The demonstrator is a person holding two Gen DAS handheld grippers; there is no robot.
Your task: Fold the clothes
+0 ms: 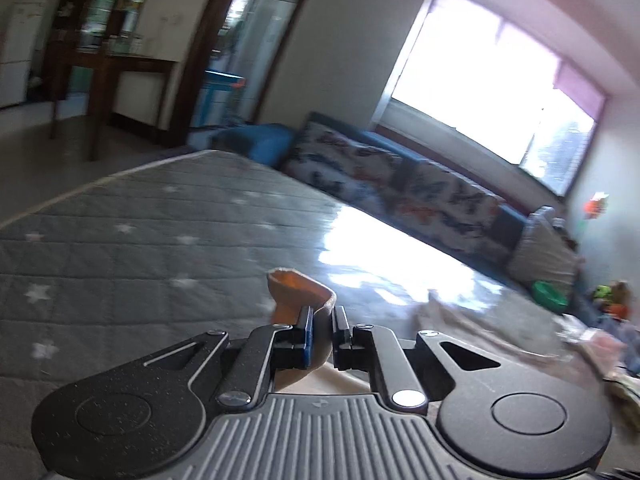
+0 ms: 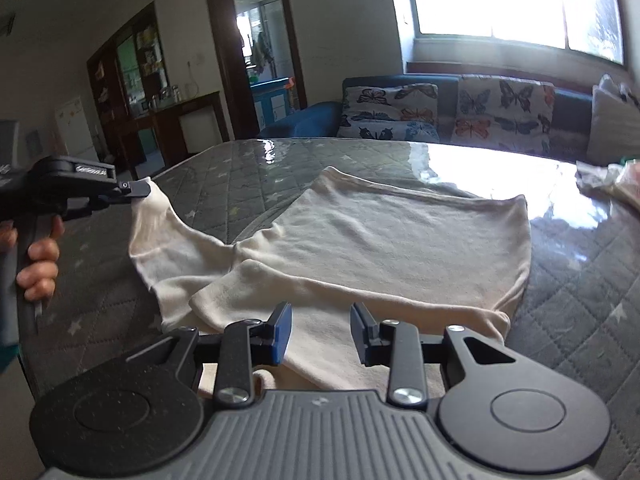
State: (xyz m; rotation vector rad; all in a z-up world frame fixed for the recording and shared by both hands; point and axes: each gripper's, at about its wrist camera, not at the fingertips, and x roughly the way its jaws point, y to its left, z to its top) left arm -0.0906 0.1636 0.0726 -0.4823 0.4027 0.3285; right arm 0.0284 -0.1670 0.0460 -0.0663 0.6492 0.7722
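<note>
Cream garment (image 2: 360, 240), looks like a long-sleeved top, lies spread on the grey quilted mattress (image 2: 580, 280) with white star print, body flat across the middle, near edge partly folded over itself. One sleeve (image 2: 160, 232) is lifted off the mattress at left, cuff pinched in the left hand-held gripper (image 2: 138, 190); its jaws are closed tight on the cloth. In the left wrist view the same hand-held gripper (image 1: 322, 320) has its jaws nearly together with a bunch of fabric (image 1: 300, 292) sticking up between them, looks orange-tan there in the backlight. Left hand (image 2: 38, 260) wraps the gripper handle, fingers visible. White lettering on the top of the left hand-held gripper body, too blurred to read.

Right hand-held gripper (image 2: 320, 332) hovers low over the near edge of the garment, jaws wide apart, nothing between them, blue pad on the left finger.

Glossy glare patch on the mattress by the far side. Small pile of other clothes (image 2: 608, 180) on the right edge of the mattress. Behind: blue sofa (image 2: 448, 88) with butterfly-print cushions (image 2: 392, 112), bright window (image 2: 500, 0), dark wooden cabinet (image 2: 132, 72), open doorway (image 2: 260, 40), white fridge (image 2: 76, 128) at far left.
</note>
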